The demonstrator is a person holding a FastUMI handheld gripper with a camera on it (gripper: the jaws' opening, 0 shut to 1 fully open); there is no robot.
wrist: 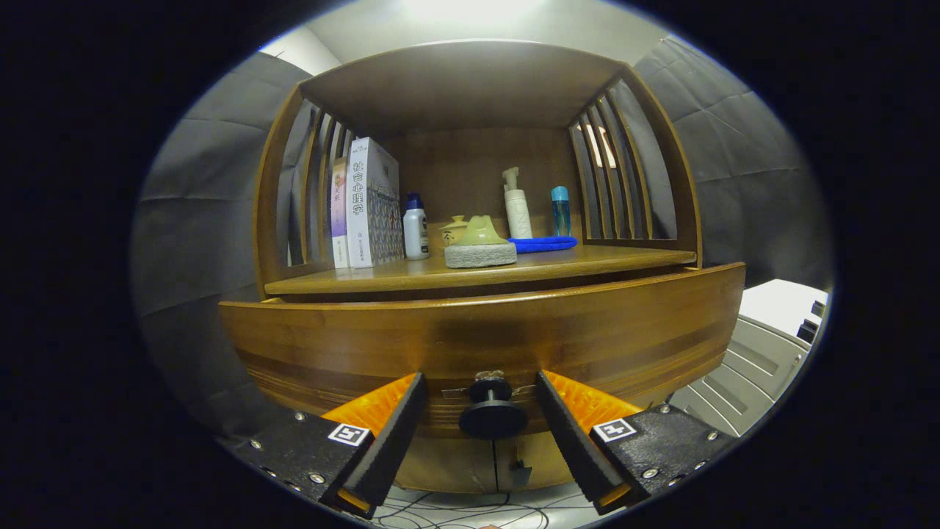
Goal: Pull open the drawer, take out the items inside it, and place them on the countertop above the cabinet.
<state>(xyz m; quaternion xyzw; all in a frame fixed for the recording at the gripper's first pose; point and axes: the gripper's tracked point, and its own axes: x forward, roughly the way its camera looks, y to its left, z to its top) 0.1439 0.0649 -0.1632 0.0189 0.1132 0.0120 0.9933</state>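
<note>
The wooden drawer front curves across just ahead of me, standing a little forward of the countertop, with a dark gap along its top edge. Its inside is hidden. A black round knob juts from the drawer's lower middle and sits between my fingers. My gripper is open: one finger stands on each side of the knob, with a gap to it on both sides.
On the countertop stand books, a white bottle with a blue cap, a green lidded piece on a grey pad, a pump bottle, a small blue bottle and a blue cloth. Slatted sides and a top board enclose them. A grey unit stands beside the cabinet.
</note>
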